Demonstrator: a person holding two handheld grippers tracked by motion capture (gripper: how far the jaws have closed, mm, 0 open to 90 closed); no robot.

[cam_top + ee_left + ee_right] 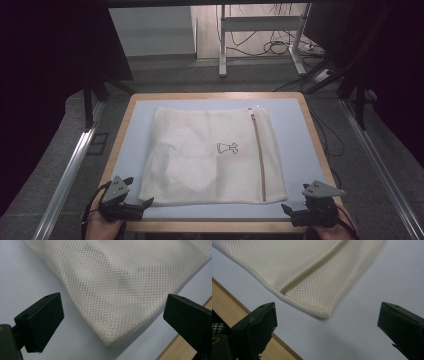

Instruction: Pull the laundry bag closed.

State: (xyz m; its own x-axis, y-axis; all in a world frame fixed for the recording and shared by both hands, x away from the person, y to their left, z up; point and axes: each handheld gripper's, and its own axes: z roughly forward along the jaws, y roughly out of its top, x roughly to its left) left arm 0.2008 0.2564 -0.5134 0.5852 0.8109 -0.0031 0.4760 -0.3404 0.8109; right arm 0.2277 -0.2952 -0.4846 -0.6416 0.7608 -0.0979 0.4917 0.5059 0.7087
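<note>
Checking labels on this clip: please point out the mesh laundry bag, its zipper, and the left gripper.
mesh laundry bag (190,150): high view, middle of its top face.
zipper (312,268): right gripper view, midway along the tan zip line.
left gripper (142,204): high view, between its open jaws.

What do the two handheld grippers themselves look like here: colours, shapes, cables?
Both are black. The left claw and right claw each carry a grey three-cornered plate with small dark holes on top. Each has two blocky, flat-faced black jaws, and a screw hole shows on some. A dark cable loops from the left one. No sleeves are visible.
</note>
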